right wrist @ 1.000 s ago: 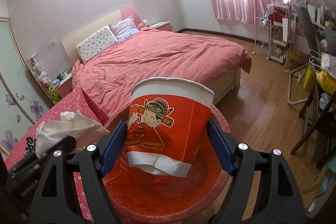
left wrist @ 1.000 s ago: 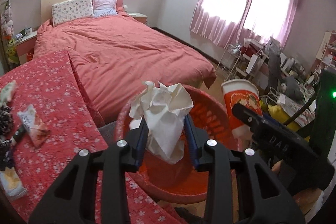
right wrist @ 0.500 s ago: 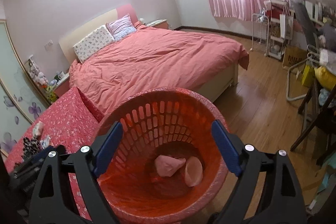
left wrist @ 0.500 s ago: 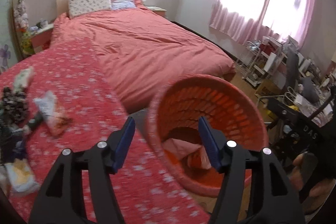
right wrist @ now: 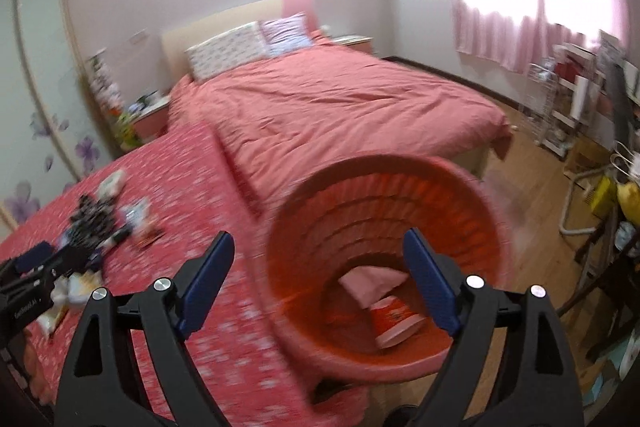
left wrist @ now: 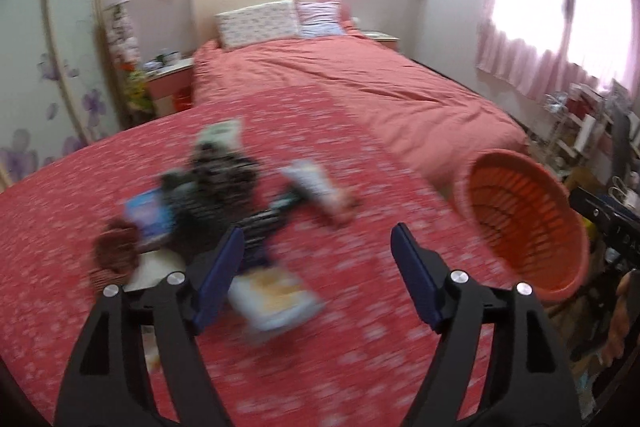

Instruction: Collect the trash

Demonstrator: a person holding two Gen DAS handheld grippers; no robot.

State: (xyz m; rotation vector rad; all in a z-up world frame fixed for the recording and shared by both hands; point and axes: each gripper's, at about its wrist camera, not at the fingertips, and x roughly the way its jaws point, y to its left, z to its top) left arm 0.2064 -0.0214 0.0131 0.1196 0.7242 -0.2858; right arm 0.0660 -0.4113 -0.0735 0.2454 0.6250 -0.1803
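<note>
An orange slatted basket (right wrist: 472, 199) stands beside the red flowered table; it shows at the right in the left wrist view (left wrist: 560, 203). Inside it lie a crumpled paper (right wrist: 370, 281) and a red-and-white paper cup (right wrist: 396, 319). My right gripper (right wrist: 318, 279) is open and empty above the basket's rim. My left gripper (left wrist: 318, 275) is open and empty over the table, facing a blurred pile of wrappers and packets (left wrist: 216, 187). A snack wrapper (left wrist: 320, 191) and a pale packet (left wrist: 276, 299) lie near it.
The red flowered tablecloth (left wrist: 360, 367) covers the table. A bed with a pink cover (left wrist: 360, 83) stands behind it. Shelves, a chair and clutter (right wrist: 580, 115) stand at the right on a wooden floor (right wrist: 532, 195). The views are motion-blurred.
Both grippers opened: the paper and the cup dropped into the basket. My left gripper swung left over the table; my right gripper stays over the basket.
</note>
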